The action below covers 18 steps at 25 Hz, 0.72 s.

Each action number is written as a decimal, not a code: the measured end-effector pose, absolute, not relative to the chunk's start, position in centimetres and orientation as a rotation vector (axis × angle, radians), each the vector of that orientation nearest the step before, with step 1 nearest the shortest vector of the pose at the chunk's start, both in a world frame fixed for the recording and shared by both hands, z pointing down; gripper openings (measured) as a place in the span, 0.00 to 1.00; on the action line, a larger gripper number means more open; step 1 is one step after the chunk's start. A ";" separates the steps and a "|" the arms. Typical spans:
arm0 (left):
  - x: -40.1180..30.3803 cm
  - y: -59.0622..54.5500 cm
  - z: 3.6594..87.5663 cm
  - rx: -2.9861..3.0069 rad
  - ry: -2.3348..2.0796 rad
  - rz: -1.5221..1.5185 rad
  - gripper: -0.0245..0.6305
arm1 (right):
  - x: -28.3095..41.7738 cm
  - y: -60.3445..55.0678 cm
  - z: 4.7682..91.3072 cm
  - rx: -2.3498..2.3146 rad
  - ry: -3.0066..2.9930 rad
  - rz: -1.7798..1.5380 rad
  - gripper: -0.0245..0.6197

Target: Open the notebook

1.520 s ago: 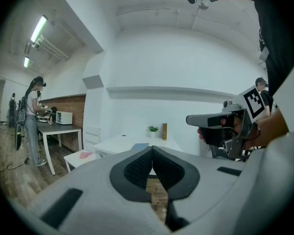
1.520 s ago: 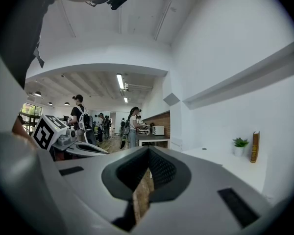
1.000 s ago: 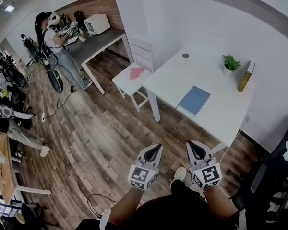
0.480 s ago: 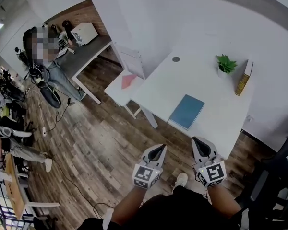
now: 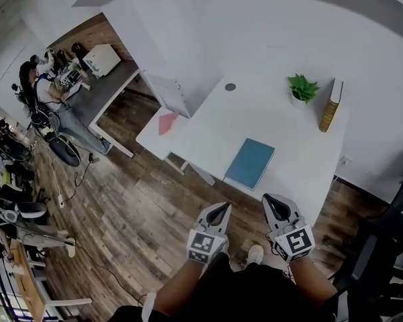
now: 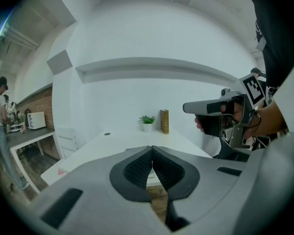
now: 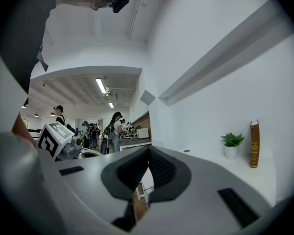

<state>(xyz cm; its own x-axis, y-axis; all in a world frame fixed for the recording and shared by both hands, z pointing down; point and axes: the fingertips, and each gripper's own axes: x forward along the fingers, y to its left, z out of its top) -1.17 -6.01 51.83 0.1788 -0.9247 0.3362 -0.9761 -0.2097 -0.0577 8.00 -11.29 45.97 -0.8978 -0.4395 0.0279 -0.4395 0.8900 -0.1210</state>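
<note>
**Ahead, not yet in reach: closed notebook, both sets of jaws shut**

Lying flat and closed on the white table [image 5: 289, 123], close to its near edge: a blue notebook [image 5: 250, 163], with nothing on top of it. Farther back and well apart from it, by the wall: a small potted plant [image 5: 301, 87] and a book [image 5: 329, 106] standing upright.

Held low over the wooden floor [image 5: 141, 200], short of the table: left gripper [image 5: 218, 208] and right gripper [image 5: 274, 203], side by side, both aimed toward the table. Jaws of each pressed together at the tips, nothing between them, plainly so in each gripper view. No contact with notebook or table.

Deciding relation: notebook ahead of the pair, falling roughly between the two lines of aim, and apart from both. Neither gripper clearly the nearer.

Long axis running away from the person, far end leaning a little to the right in the head view. Near short edge roughly parallel to the table's near edge. Spine side not readable from here: plain cover, no binding or page edge visible at this size.

Likely needed next, as a judgement only: closing the gap to the table, then parting one set of jaws to catch the cover's free edge, the other steadying the pages.
</note>
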 end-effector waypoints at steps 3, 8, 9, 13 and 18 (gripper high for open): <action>-1.5 -7.3 53.4 2.299 -1.821 0.536 0.04 | 8.0 -12.4 46.2 -0.749 3.040 -0.201 0.04; -1.6 -9.5 55.7 2.383 -1.718 0.692 0.04 | 7.8 -14.2 46.7 -0.841 3.026 -0.235 0.04; -1.6 -10.0 56.2 2.406 -1.689 0.727 0.04 | 7.7 -14.7 46.8 -0.859 3.022 -0.246 0.04; -1.8 -11.9 58.0 2.492 -1.587 0.891 0.04 | 6.8 -16.3 47.0 -0.926 3.011 -0.254 0.04; -1.5 -13.9 60.7 2.645 -1.385 1.176 0.13 | 6.1 -18.3 46.4 -1.011 2.994 -0.241 0.04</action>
<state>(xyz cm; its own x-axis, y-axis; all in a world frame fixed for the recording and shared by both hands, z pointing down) -1.45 -13.90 60.71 0.3594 -0.7355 0.5743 -0.6859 -0.6255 -0.3719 6.07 -18.35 46.40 -0.7962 -0.6005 0.0746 -0.6046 0.7850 -0.1350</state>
